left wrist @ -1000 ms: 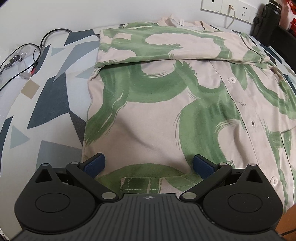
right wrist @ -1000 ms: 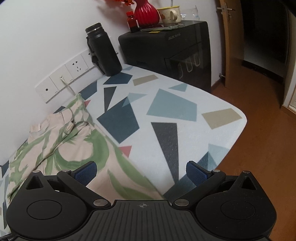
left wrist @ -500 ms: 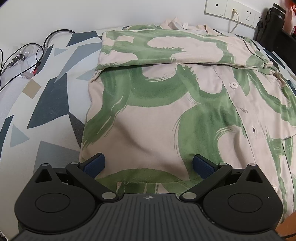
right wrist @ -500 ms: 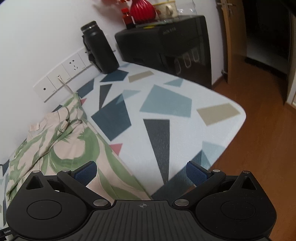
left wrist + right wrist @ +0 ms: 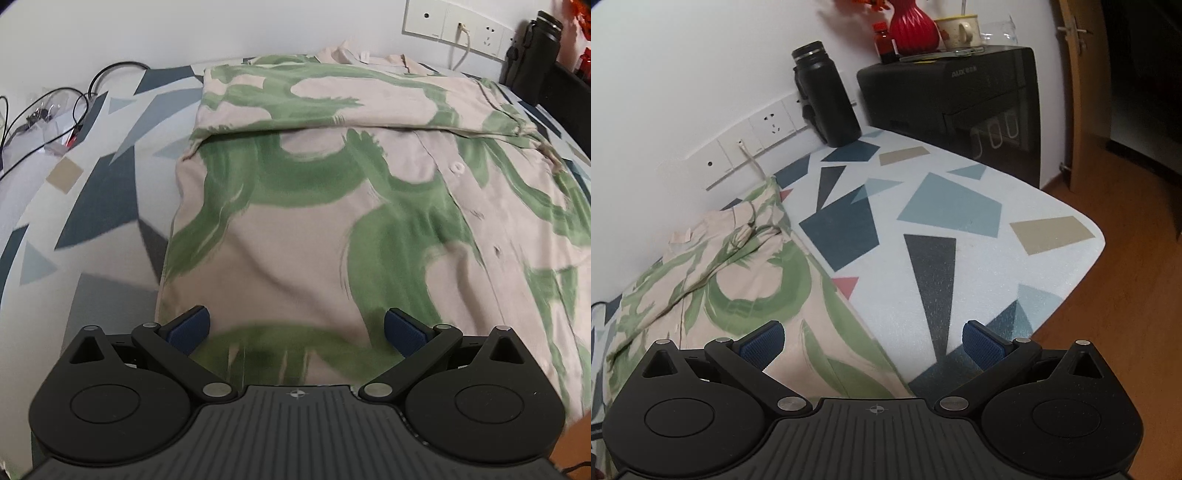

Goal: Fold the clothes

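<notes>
Left wrist view: shirt [image 5: 332, 206] lay on bench [image 5: 92, 206], far edge folded over; further folds remained. Left claw [image 5: 297, 330] and right claw [image 5: 873, 341] spread, empty.

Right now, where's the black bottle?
Right wrist view, upper middle: the black bottle stands on the patterned table against the wall, beside the wall sockets and the black cabinet.

The beige button-up cloth shirt with broad green brushstroke print [image 5: 332, 206] [image 5: 738, 280] lies flat on the patterned surface, collar toward 12 o'clock by the wall, its top portion folded down across the body, its white-buttoned placket running toward 5 o'clock.
</notes>
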The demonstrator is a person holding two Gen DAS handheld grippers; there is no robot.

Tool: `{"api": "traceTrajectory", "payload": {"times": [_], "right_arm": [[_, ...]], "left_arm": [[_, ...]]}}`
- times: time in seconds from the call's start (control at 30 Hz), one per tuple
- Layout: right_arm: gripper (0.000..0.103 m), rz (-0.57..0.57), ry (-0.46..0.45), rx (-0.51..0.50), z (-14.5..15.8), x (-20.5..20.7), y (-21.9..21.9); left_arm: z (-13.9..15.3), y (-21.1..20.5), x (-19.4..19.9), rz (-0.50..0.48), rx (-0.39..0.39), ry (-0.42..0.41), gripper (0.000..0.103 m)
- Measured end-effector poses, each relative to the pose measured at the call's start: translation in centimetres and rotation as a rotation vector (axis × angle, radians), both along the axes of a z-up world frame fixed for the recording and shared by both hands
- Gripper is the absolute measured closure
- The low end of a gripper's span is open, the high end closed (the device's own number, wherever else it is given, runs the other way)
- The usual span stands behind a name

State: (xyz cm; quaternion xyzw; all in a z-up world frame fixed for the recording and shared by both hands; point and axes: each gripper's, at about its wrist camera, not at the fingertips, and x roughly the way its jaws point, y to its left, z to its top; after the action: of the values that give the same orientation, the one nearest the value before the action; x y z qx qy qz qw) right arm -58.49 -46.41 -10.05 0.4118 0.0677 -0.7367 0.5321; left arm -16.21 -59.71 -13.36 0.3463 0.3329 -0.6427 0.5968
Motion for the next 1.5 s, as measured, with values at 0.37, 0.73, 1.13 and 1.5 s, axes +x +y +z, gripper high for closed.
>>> {"api": "traceTrajectory", "payload": {"times": [0.37,0.73,1.13,1.5], "right_arm": [[0.001,0.016,0.031,0.066,-3.5,1.3,-0.6],[0.001,0.117,0.067,0.124,-4.7,2.9,-2.8],[0.043,0.359,0.213,0.121,-5.0,8.8,-3.1],[0.096,0.365,0.1,-0.091,0.7,6.3,-7.1]], "left_arm": [[2.1,8.4,4.4,0.054,-0.097,0.148,0.001],[0.0,9.4,6.2,0.178,-0.051,0.079,0.001],[0.6,10.5,3.1,0.047,-0.078,0.032,0.088],[7.3,5.4,3.8,0.069,-0.306,0.166,0.098]]}}
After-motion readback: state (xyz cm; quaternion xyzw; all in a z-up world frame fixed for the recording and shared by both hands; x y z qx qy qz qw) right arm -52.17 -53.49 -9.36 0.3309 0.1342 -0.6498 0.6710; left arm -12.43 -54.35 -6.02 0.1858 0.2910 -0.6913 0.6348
